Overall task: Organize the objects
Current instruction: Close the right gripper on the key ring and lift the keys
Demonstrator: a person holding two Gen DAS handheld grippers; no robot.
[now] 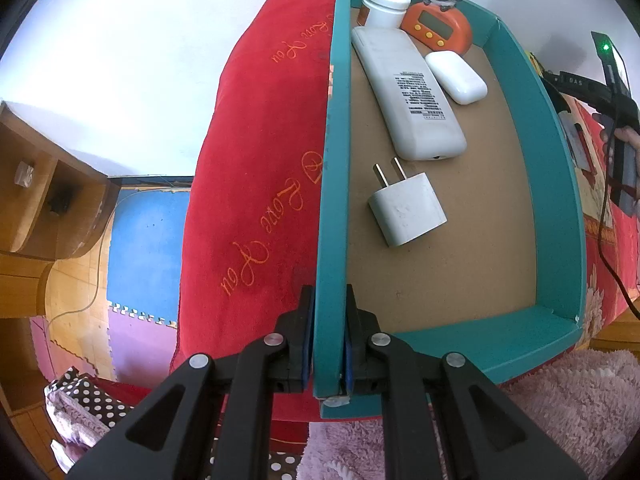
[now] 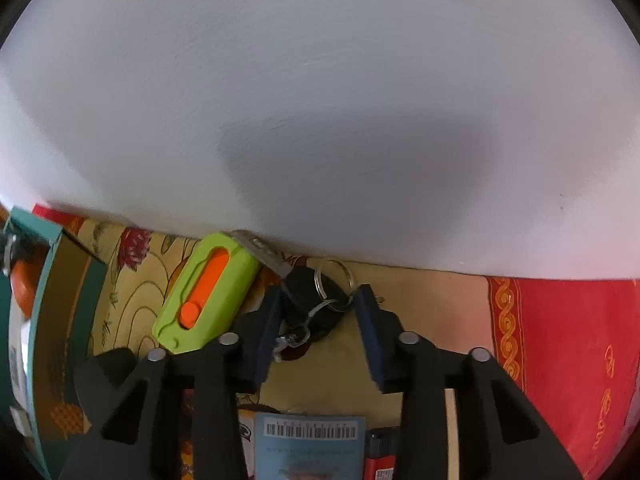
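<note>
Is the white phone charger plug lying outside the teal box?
No, the white charger plug lies on the brown floor inside the teal box, nearer the camera than the white remote.

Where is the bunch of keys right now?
In the right wrist view, the keys lie on the patterned cloth between the open fingers of the right gripper, just right of the green-and-orange utility knife.

Right claw (image 2: pixel 316 312) straddles the key (image 2: pixel 310 300) (jaws apart).
</note>
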